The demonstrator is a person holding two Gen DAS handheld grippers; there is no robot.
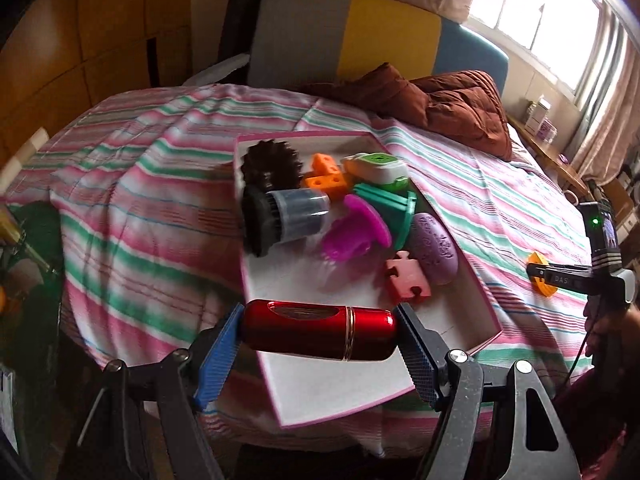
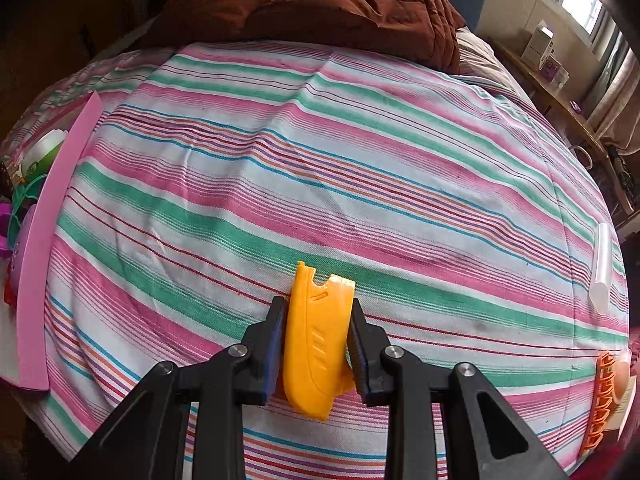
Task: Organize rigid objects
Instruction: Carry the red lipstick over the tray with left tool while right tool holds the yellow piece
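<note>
Two wrist cameras look across a bed covered in a pink, green and white striped sheet point(image 2: 360, 160). The only readable writing is the white letters "DAS" on the black body of the right gripper point(image 1: 538, 276) as seen from the left wrist view; no other labels can be made out. In the left wrist view, the left gripper point(image 1: 318, 330) holds a glossy red cylindrical case point(image 1: 318, 328) with a thin gold band, lying crosswise between the blue-padded fingers, one pad pressing each rounded end. The case hangs above the near part of a shallow white tray with a pink rim point(image 1: 486, 312) that rests on the sheet. Piled in the far half of the tray are a black gear-shaped piece point(image 1: 270, 162), a dark brush with a clear cap point(image 1: 286, 218), an orange block with holes point(image 1: 324, 176), a white and green device point(image 1: 378, 168), a teal ribbed piece point(image 1: 394, 208), a magenta toy point(image 1: 356, 232), a lilac embossed oval case point(image 1: 434, 248) and a pink puzzle piece point(image 1: 406, 280). In the right wrist view, the right gripper point(image 2: 316, 344) clamps an orange plastic piece point(image 2: 314, 344) upright between its fingers, low over the sheet and well to the right of the tray. A clear tube point(image 2: 602, 268) and an orange hair clip point(image 2: 602, 400) lie at the right edge of the bed. A brown quilt point(image 2: 360, 8) is bunched at the far end.
</note>
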